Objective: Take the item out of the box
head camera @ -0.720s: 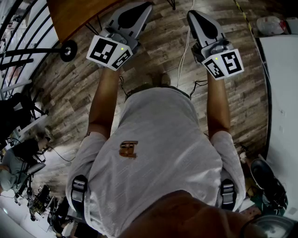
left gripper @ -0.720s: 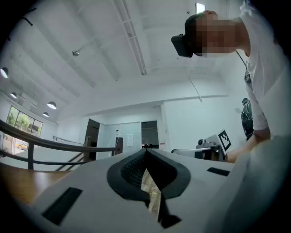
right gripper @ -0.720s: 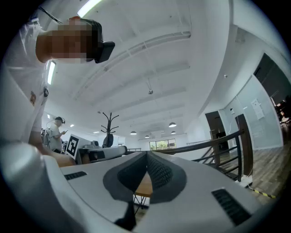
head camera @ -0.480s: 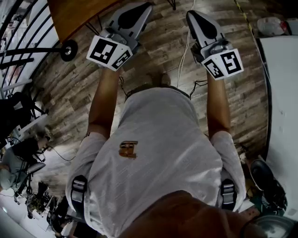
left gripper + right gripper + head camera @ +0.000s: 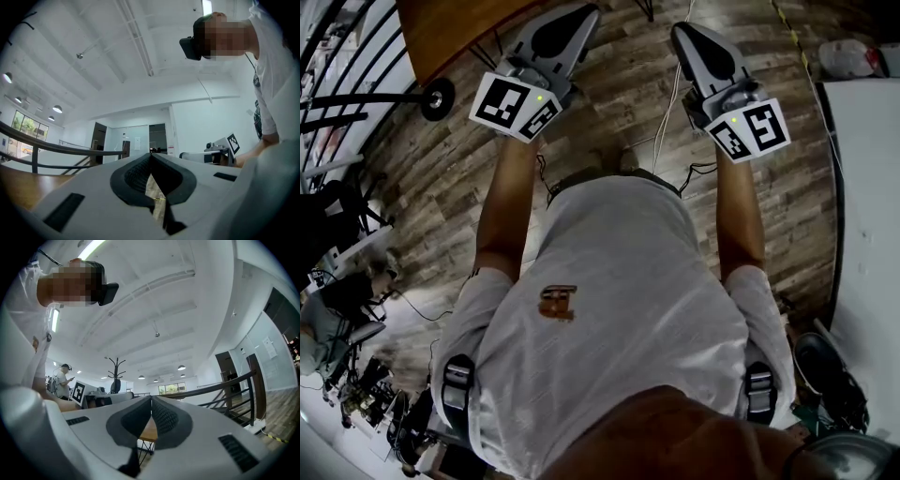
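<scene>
Left gripper (image 5: 586, 14) and right gripper (image 5: 682, 33) are being held out over the plank floor (image 5: 619, 103), jaws closed on nothing; box and item are being shown in no view, so locating the box is probably being called for next.

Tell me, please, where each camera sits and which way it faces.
Head view: worn on the head, looking steeply down at the wood floor; shirt, forearms, left gripper and right gripper show.
Left gripper view: on the left gripper, tilted up toward ceiling and doorway; its shut jaws show.
Right gripper view: on the right gripper, tilted up toward ceiling and railing; its shut jaws show.
Shared: each gripper view catches the other gripper and the person.
</scene>
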Demonstrator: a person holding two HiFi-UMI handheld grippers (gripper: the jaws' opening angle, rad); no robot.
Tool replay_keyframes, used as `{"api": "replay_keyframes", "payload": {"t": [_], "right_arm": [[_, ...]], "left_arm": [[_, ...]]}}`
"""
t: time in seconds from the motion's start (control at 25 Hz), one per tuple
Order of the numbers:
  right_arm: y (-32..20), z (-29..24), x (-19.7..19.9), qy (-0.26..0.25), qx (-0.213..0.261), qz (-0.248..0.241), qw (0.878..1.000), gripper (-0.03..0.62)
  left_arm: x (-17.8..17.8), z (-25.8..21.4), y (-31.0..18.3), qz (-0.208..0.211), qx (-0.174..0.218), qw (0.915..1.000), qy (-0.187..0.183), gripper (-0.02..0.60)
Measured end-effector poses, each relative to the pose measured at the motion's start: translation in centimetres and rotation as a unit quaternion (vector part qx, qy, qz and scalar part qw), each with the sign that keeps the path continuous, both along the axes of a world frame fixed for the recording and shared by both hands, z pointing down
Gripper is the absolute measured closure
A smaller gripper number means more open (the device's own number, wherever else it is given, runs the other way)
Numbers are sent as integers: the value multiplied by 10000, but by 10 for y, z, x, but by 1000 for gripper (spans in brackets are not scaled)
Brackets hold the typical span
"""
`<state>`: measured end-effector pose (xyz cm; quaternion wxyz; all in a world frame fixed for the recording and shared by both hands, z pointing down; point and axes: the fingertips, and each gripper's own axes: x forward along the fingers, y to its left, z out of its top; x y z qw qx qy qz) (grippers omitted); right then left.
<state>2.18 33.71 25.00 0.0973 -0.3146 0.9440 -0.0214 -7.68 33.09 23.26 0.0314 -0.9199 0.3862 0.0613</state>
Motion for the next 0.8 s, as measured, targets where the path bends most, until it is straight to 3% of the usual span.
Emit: {"api": "replay_keyframes", "payload": {"t": [0.4, 0.8], "right_arm": [[-27, 7, 39, 16, 64, -195, 9998, 562], [-54, 10, 53, 28, 69, -177, 9998, 562]], "left_arm": [[34, 6, -26, -241, 67, 9997, 1, 561], [43, 6, -55, -283, 101, 9995, 17, 562]]}}
